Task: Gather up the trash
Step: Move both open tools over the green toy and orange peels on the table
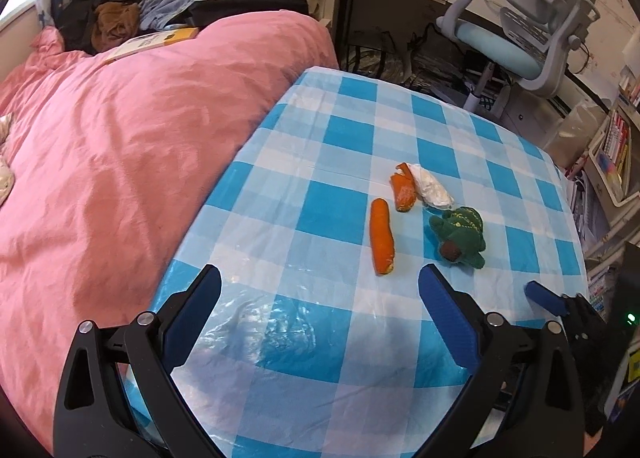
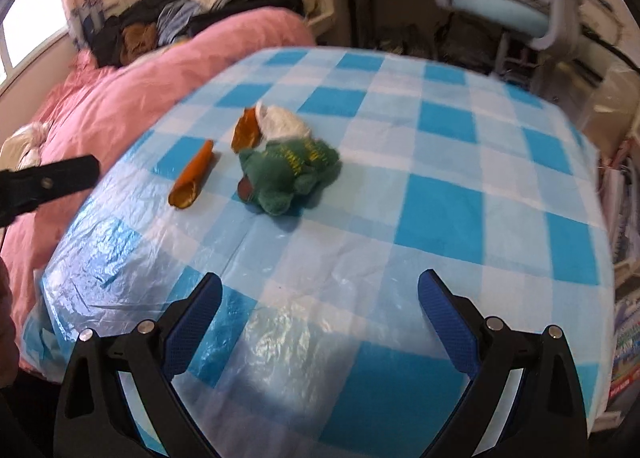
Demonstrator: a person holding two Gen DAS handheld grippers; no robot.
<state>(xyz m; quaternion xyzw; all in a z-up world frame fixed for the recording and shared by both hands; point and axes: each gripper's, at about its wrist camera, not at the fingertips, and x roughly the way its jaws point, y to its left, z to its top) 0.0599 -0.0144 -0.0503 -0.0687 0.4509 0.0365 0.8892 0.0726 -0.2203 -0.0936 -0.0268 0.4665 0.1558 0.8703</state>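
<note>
On checked table [image 1: 344, 161] — peels [image 1: 382, 236] clear | right-wrist view blurred

— What do you have around you besides the job itself?

— You're over a table under a blue-and-white checked plastic cloth [image 1: 328, 129]. To your left lies a bed with a pink duvet [image 1: 120, 161], touching the table's edge.

— And at the far end of the bed?

— You can see a heap of clothes [image 1: 168, 1] and a yellow book [image 1: 156, 42] resting on the duvet just in front of it.

— On the other side?

— You have a grey and light-blue desk chair [image 1: 520, 29] beyond the table, and shelves of books [image 1: 616, 153] at the right.
</note>
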